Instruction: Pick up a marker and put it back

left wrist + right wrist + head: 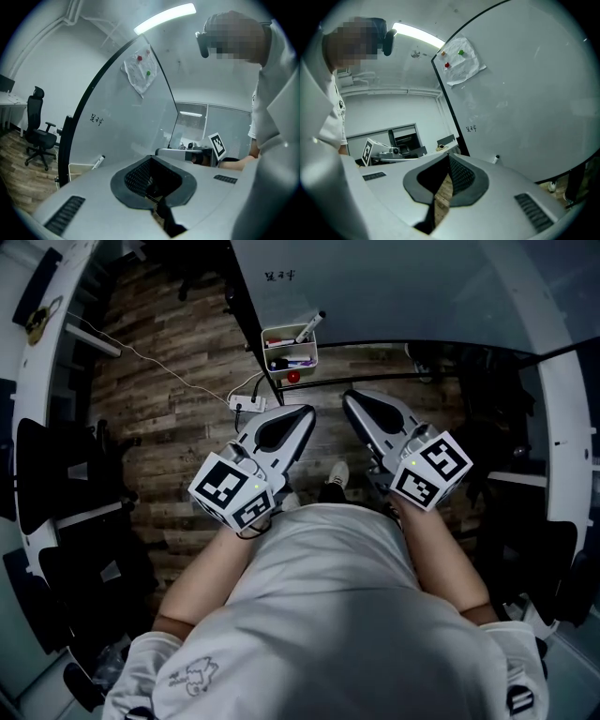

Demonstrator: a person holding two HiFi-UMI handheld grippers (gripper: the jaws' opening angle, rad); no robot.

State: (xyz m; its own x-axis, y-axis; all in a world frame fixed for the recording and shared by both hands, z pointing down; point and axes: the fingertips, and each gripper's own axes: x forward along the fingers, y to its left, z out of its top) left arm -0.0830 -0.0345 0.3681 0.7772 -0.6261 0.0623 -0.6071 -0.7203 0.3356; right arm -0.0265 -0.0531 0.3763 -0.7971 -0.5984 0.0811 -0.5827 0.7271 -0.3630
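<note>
The large white whiteboard stands far ahead, square to the person, which is why both tools aim that way. There is one board, with a small scribble of ink on it.

Nearer in, the grey two-jaw left gripper and its twin, the right gripper, sit side by side just off the person's white shirt. They are low, near the body and well apart from the board. That reads as a ready stance, and I judge the reach hasn't begun. That makes two grippers. Each has its fingers pressed together at the tips and carries nothing.

The small white open-topped tray hangs at the board's lower corner, far centre, probably so the pens stay within reach of the writing surface. There is one tray.

The white marker with a black cap leans out of the tray's right end, cap up and clear of the rim, which makes it the easy one to pinch. A few more pens lie flat inside the tray, but I can't count them.

One small red round piece sits just below the tray.
</note>
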